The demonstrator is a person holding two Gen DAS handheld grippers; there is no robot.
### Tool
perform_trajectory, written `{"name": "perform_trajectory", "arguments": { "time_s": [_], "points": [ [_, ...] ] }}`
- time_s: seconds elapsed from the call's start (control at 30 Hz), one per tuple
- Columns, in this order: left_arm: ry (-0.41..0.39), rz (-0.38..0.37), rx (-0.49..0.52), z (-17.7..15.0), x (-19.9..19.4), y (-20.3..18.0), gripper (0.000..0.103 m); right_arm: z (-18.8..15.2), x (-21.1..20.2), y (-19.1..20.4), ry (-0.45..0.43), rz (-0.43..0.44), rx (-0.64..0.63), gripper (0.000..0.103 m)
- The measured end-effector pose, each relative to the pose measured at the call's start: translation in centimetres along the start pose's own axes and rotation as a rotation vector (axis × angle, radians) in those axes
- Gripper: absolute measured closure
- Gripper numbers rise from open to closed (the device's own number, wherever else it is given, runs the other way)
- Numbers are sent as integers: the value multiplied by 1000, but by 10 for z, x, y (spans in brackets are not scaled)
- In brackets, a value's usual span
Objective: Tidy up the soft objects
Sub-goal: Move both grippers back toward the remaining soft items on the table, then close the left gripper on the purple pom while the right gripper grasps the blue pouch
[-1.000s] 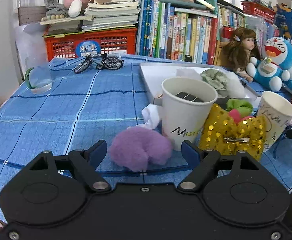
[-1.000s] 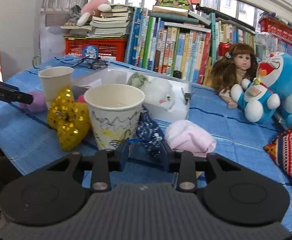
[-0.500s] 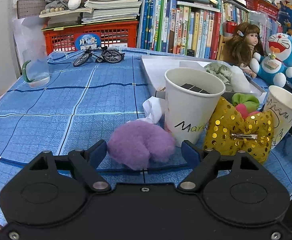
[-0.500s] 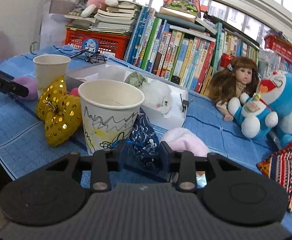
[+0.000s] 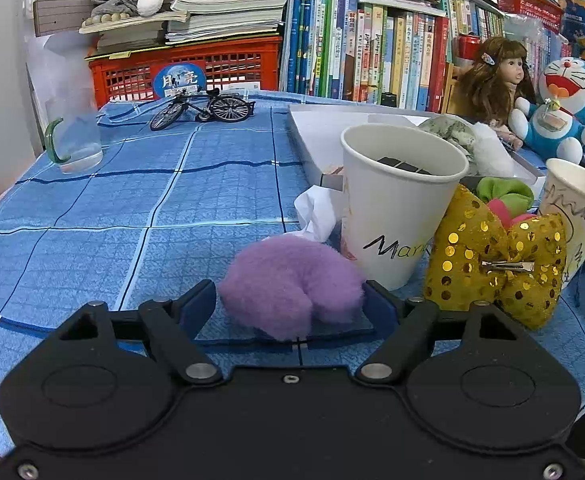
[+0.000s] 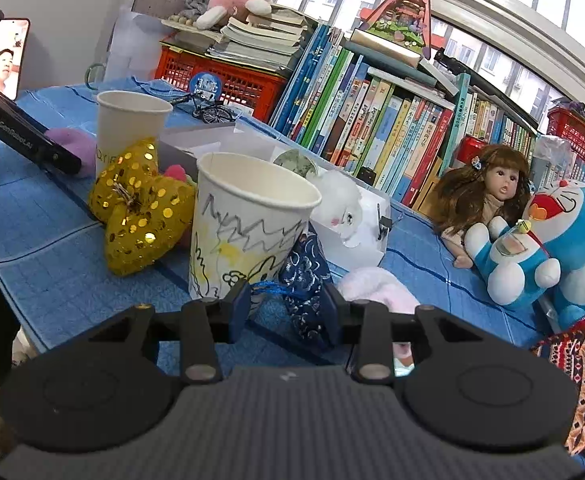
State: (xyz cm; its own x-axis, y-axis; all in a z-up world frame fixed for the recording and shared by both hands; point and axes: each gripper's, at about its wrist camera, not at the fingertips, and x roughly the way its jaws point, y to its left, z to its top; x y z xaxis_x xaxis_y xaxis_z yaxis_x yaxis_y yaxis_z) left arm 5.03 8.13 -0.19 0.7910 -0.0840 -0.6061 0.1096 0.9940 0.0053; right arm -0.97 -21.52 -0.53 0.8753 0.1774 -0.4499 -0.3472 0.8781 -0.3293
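So the purple pompom (image 5: 292,286) is sitting on the blue desk (image 5: 132,208) right between the left gripper (image 5: 291,308) jaws, just in front of the white cup (image 5: 398,208). Those jaws are spread wide, flanking the fluff without squeezing it, so closing in looks like the next move. Over on the right gripper (image 6: 288,306), the jaws have just been opening and stand partly apart – the dark blue pouch (image 6: 306,280) is between them, leaning against the scribbled cup (image 6: 248,224); can't tell if it's pinched.
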Motion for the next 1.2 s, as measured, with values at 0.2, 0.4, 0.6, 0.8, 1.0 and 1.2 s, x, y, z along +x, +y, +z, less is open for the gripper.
{"name": "perform_trajectory", "arguments": {
  "time_s": [0.2,0.4,0.6,0.8,1.0,1.2],
  "points": [
    [-2,0,9,0,2,-1,25,-2,10,-6,19,-22,-17,48],
    [2,-19,13,1,6,-3,31,-2,19,-6,27,-34,-38,51],
    [-3,-21,12,2,3,-3,37,-3,29,-10,35,-19,-23,66],
    [-37,-2,4,8,-10,-1,37,5,17,-14,-20,-37,31,74],
    [-86,14,3,23,-25,4,37,18,7,-27,-54,-68,69,74],
    [-118,31,-12,44,-33,16,37,32,5,-42,-67,-116,85,74]
  ]
}}
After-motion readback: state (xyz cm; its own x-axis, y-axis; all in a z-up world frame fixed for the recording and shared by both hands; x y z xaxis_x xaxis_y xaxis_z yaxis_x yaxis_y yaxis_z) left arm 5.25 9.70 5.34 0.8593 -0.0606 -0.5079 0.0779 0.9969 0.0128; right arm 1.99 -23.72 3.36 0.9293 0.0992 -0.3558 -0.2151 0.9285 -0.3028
